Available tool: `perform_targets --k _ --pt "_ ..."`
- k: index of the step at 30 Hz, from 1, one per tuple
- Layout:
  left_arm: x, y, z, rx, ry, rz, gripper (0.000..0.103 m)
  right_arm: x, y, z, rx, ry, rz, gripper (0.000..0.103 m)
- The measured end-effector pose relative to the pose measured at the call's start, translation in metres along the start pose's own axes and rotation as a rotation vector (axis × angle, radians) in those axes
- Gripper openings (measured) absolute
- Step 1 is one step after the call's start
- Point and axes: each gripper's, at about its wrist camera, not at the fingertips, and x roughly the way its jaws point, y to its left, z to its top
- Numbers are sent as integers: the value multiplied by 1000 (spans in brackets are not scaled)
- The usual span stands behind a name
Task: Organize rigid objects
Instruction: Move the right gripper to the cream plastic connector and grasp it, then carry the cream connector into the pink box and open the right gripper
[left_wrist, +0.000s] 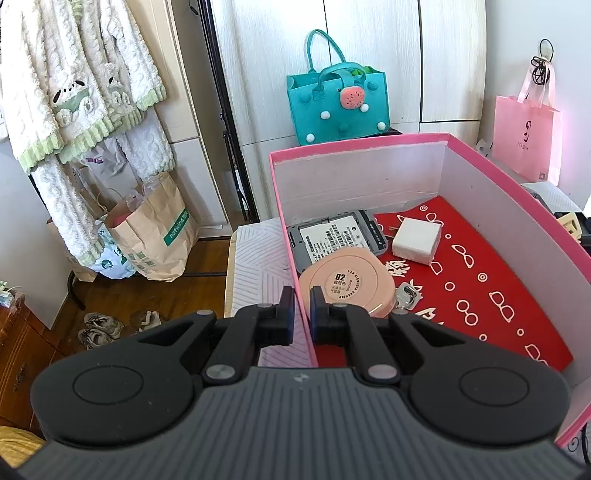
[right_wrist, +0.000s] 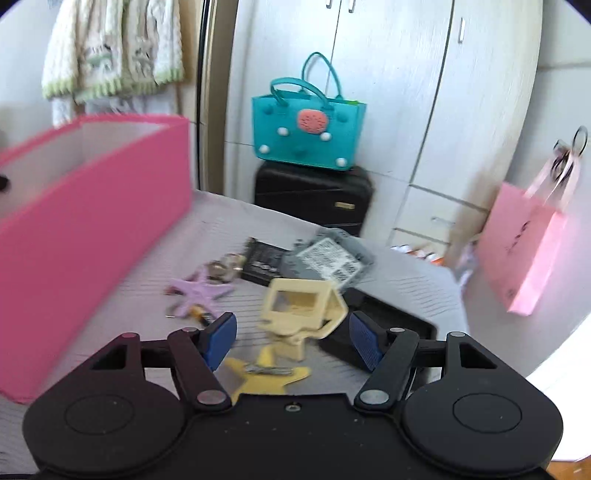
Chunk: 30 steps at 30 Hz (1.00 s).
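White wardrobe doors back a grey ribbed table (right_wrist: 155, 295) that carries a pink box (left_wrist: 517, 192) and loose items.

Left hand-held gripper (left_wrist: 302, 310) has its jaws pressed together on the box's near left wall, pinching the pink rim. Just past its fingertips, inside the box at 1 o'clock, lies a round peach compact (left_wrist: 341, 284); beyond it at 12 a grey battery-backed device (left_wrist: 332, 236), and at 2 o'clock a white charger cube (left_wrist: 416, 240) on the red patterned lining.

Right hand-held gripper (right_wrist: 291, 338) is spread wide with nothing pinched. Between its blue pads stands a cream plastic frame-shaped holder (right_wrist: 301, 310), with a yellow star (right_wrist: 264, 373) below. At 11 o'clock lies a purple star keychain (right_wrist: 197, 291), at 12 a grey labelled device (right_wrist: 328, 258), and at 9 to 10 o'clock the box's outer side.
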Motion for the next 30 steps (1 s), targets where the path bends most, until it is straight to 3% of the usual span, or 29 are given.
perform_targets --k 11,13,14,21,25,30 --pt "0 0 -1 4 -2 -2 8 34 14 5 -60 0 -58 72" --pt "0 0 -1 9 -1 2 8 35 16 4 -69 -8 -78 57" --pt "1 0 -2 13 -3 5 8 34 16 4 -69 -15 -77 56" --pt "2 -5 1 21 -2 9 8 15 9 9 2 -51 -29 56" --pt "2 -6 1 17 -5 6 8 -5 10 21 46 -78 56 56" --pt "2 -6 2 12 -7 5 8 -51 34 47 -18 -235 138 56"
